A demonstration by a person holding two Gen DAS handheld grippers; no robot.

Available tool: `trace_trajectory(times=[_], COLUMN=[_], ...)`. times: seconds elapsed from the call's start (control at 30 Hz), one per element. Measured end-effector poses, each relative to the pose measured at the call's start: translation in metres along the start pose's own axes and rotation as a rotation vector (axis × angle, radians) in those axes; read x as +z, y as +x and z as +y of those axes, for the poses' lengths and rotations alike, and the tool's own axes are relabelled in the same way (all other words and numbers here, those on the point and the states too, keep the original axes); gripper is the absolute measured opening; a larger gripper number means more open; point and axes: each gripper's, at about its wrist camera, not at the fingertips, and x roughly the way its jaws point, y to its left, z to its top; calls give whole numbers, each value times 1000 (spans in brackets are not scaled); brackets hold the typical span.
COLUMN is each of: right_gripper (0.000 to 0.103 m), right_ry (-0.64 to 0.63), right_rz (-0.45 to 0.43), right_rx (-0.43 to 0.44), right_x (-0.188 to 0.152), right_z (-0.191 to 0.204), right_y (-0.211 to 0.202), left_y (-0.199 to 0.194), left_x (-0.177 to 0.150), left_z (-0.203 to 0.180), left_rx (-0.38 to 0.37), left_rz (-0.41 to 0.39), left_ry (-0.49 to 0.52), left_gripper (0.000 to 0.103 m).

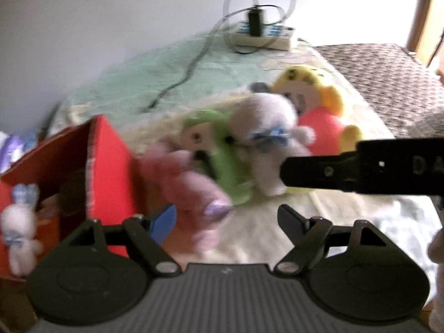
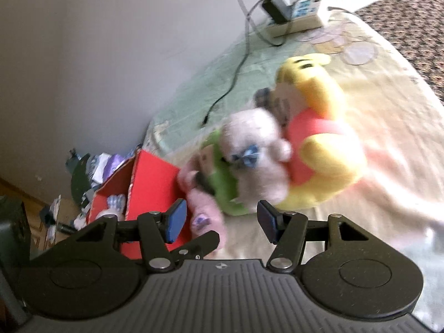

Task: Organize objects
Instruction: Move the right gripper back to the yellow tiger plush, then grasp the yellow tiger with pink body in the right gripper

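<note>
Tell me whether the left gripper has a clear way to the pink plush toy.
Probably yes: the left gripper is open and empty, and the pink plush toy lies just ahead beside the red box, uncovered.

A bedroom: plush toys point(image 1: 266, 136) on a bed point(image 1: 155, 72).

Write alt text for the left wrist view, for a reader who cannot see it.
The left gripper hangs open over a bed, with a pink plush toy just beyond its fingers. Behind it lie a green plush, a white plush with a blue bow, and a yellow plush in red. A red box at left holds a small white bunny.
</note>
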Motion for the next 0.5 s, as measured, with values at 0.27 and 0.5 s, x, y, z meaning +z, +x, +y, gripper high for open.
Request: trace_trajectory(times=[0.27,0.5], right_gripper=[61,60], right_ry=[39,101], right_rz=[-82,-112], right_rx=[-73,-135], right_x=[14,27], right_z=[-29,-56], right_y=[-36,-53], left_y=[10,24], left_x=[19,27], left_z=[-29,-47], left_rx=[-235,-383], left_rz=[-13,18], left_ry=[35,23], left_gripper=[74,70])
